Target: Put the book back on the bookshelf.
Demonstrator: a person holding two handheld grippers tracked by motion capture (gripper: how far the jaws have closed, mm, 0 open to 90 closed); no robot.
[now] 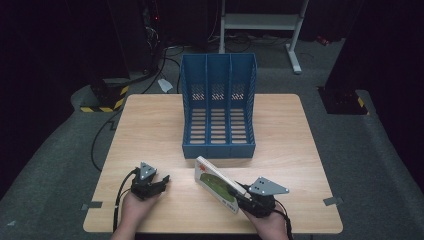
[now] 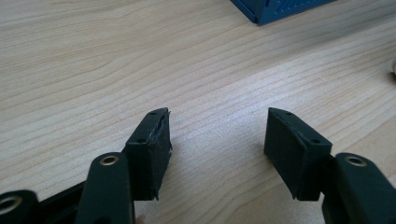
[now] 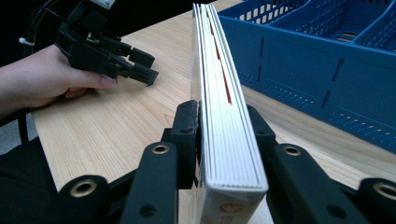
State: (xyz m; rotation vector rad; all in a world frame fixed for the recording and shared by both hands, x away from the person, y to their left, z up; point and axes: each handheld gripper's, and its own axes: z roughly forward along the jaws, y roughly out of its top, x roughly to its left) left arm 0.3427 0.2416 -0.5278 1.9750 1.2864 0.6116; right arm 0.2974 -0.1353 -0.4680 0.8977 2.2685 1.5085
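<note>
Bench (image 1: 150, 130) of pale wood carries a blue three-slot file rack (image 1: 218, 107) at its far middle. Near right, the right hand-held gripper (image 3: 223, 122) pinches a thin white book (image 1: 216, 183) by one end, the green-pictured cover tilted up. The left hand-held gripper (image 2: 217, 135) rests at the near left, spread over bare wood. Judged from here, held so near one end the book could sag or twist, and its far corner could catch the rack's front lip.
</note>
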